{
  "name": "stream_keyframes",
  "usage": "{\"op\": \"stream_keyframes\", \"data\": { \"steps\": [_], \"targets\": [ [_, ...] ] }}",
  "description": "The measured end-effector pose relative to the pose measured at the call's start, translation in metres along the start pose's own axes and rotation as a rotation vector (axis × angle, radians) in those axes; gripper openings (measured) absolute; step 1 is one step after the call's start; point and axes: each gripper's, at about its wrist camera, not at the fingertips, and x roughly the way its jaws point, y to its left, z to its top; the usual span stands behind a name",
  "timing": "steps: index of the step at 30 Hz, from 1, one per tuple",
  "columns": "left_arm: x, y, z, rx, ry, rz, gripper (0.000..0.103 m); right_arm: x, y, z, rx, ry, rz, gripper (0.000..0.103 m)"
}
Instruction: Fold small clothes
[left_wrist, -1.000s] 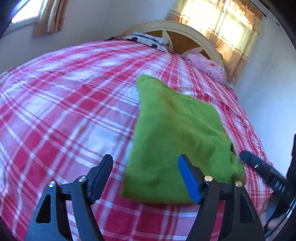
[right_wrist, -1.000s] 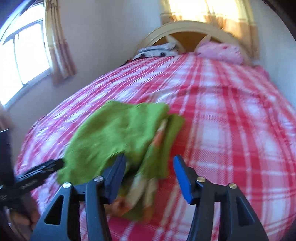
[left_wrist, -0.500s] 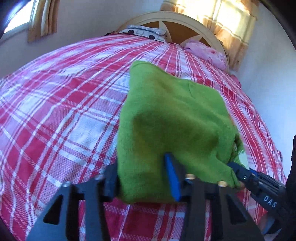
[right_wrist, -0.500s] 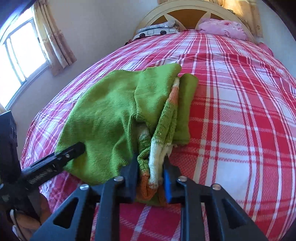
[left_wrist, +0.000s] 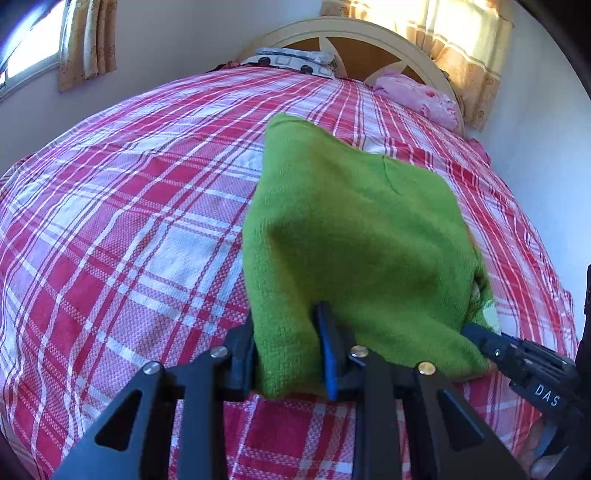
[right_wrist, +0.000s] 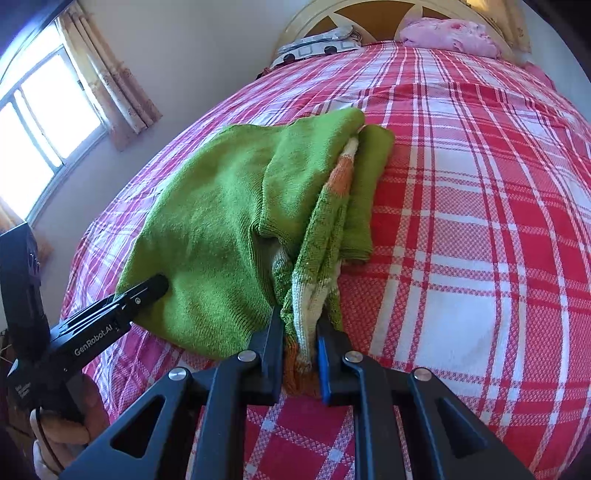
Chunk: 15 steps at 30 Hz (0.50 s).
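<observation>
A small green knitted sweater (left_wrist: 351, 229) with orange and white stripes lies partly folded on the red plaid bed (left_wrist: 129, 221). My left gripper (left_wrist: 288, 354) is shut on the sweater's near left corner. My right gripper (right_wrist: 299, 347) is shut on the striped near right edge of the sweater (right_wrist: 229, 206). The near edge is lifted a little off the bed. The right gripper also shows in the left wrist view (left_wrist: 517, 358), and the left gripper shows in the right wrist view (right_wrist: 110, 314).
The bed's plaid cover (right_wrist: 480, 221) stretches far ahead. A pink pillow (left_wrist: 424, 96) and a patterned pillow (left_wrist: 291, 59) lie by the cream headboard (left_wrist: 351, 40). Curtained windows (right_wrist: 44, 122) stand on the left wall and behind the headboard.
Both grippers moved forward onto the sweater's near edge and closed on it. The near edge has risen slightly off the bed.
</observation>
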Motion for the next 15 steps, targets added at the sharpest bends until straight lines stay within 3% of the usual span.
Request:
{"op": "stream_keyframes", "data": {
  "steps": [5, 9, 15],
  "targets": [
    [-0.013, -0.008, -0.002, -0.034, 0.037, -0.06, 0.028, -0.015, -0.013, 0.012, 0.025, -0.018, -0.038, 0.014],
    [-0.003, -0.021, -0.012, -0.011, 0.047, 0.005, 0.028, -0.015, -0.016, 0.011, -0.002, -0.015, -0.073, 0.014],
    [0.0, -0.02, -0.014, -0.007, 0.031, 0.027, 0.029, -0.006, 0.002, -0.004, -0.126, -0.056, -0.188, 0.016]
  ]
}}
